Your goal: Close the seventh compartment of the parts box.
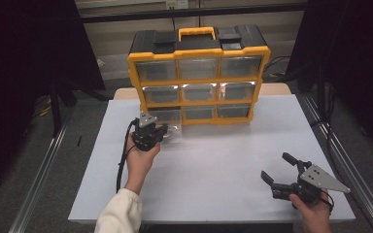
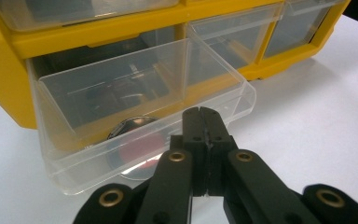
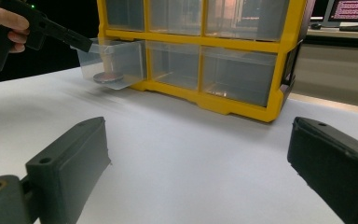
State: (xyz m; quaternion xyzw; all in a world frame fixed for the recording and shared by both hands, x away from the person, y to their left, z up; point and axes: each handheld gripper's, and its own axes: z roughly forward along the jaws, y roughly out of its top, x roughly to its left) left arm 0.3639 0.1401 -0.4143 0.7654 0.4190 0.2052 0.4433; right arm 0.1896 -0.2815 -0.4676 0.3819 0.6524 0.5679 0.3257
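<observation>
In the high view, the left gripper (image 1: 161, 132) reaches the pulled-out bottom-left drawer (image 1: 170, 118) of the yellow-and-black organizer (image 1: 199, 73), which stands at the far side of the white table (image 1: 213, 165); the right gripper (image 1: 279, 170) rests near the table's front right corner, jaws spread wide, holding nothing. In the left gripper view, the jaws are pressed together at the clear drawer's (image 2: 135, 121) front lip, apparently pinching the thin handle edge; a round metallic disc (image 2: 133, 128) lies inside the drawer. In the right gripper view, the wide-apart jaws frame bare table, with the organizer (image 3: 205, 46) beyond and the left gripper (image 3: 81, 43) at the drawer's (image 3: 114, 63) rim. No writing can be read on the organizer.
</observation>
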